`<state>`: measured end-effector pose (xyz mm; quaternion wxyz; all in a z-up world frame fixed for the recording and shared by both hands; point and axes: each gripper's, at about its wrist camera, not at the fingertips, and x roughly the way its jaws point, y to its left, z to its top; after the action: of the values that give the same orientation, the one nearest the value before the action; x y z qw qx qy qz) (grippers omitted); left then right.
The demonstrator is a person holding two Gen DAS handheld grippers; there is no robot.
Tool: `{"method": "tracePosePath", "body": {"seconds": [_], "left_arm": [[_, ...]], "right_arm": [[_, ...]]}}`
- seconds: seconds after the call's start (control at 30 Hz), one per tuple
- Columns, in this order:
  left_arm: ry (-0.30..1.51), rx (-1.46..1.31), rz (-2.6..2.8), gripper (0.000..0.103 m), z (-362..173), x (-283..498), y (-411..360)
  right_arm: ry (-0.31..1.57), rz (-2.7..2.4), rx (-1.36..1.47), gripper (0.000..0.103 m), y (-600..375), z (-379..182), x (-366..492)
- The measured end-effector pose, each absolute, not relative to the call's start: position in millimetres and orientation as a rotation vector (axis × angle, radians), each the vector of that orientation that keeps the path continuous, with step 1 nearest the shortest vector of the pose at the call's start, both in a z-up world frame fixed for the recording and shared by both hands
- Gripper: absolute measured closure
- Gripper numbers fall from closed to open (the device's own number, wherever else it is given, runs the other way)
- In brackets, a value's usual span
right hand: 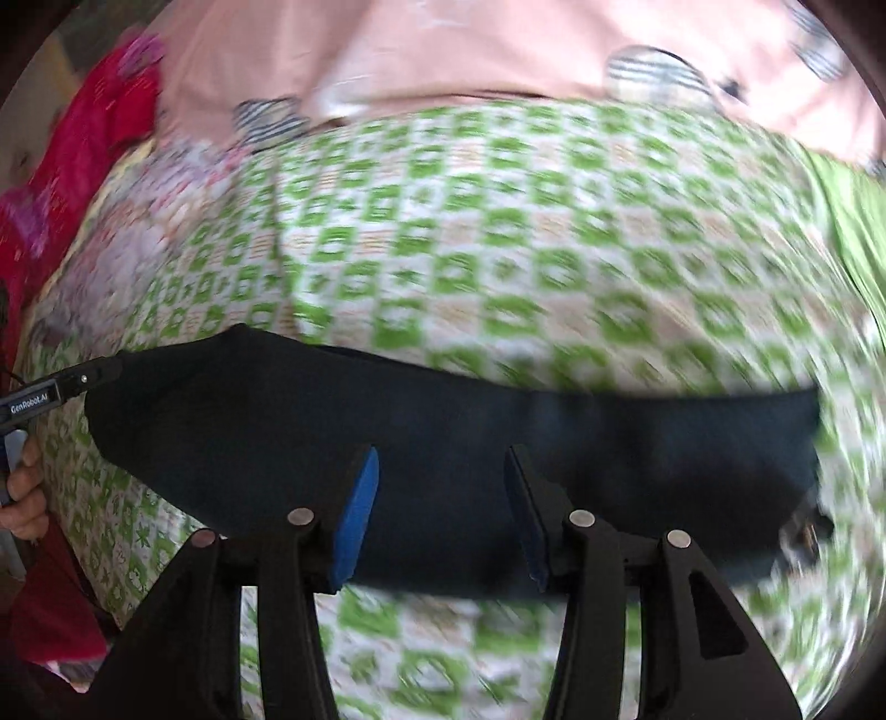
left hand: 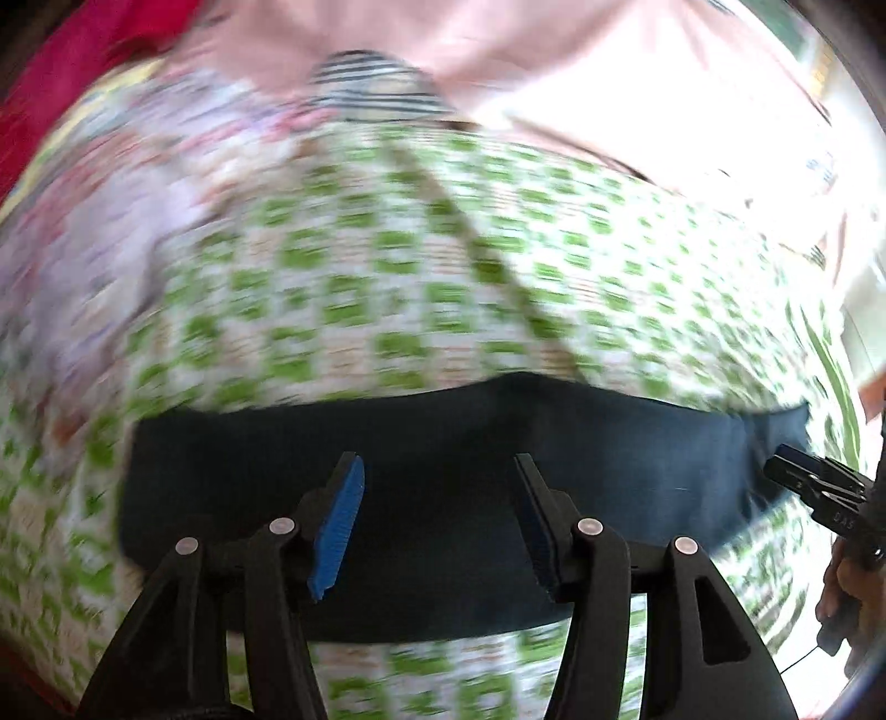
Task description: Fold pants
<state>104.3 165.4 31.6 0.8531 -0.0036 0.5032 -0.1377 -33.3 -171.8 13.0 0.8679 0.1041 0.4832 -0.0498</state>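
Dark navy pants (left hand: 609,443) lie folded into a long flat band across a green-and-white checked bedsheet (left hand: 387,266). In the left wrist view my left gripper (left hand: 437,471) hovers over the middle of the band, its jaws open and nothing between the blue pads (left hand: 338,526). My right gripper (left hand: 786,468) shows at the band's right end. In the right wrist view the right gripper (right hand: 443,459) stands open above the pants (right hand: 221,421), empty. The left gripper (right hand: 83,379) appears at the band's left tip, held by a hand (right hand: 25,498). Both views are blurred.
A pink cloth (right hand: 443,50) and striped fabric (right hand: 653,72) lie at the far side of the bed. Red clothing (right hand: 83,149) and a pale floral cloth (left hand: 111,221) sit to the left. A plain green cloth (right hand: 853,232) lies at the right.
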Motion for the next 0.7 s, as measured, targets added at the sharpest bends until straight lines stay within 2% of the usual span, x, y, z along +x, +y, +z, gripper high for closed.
{"method": "tracePosePath", "body": {"seconds": [0.37,0.7], "left_arm": [[1.077,0.227,-0.608,0.042,37,95,8],[1.085,0.412,-0.786,0.041,27,92,-104]], "right_arm": [[0.965,-0.273,0.401,0.054,-241,12,-103],[0.904,-0.368,0.582,0.053,-292,2,-137]]}}
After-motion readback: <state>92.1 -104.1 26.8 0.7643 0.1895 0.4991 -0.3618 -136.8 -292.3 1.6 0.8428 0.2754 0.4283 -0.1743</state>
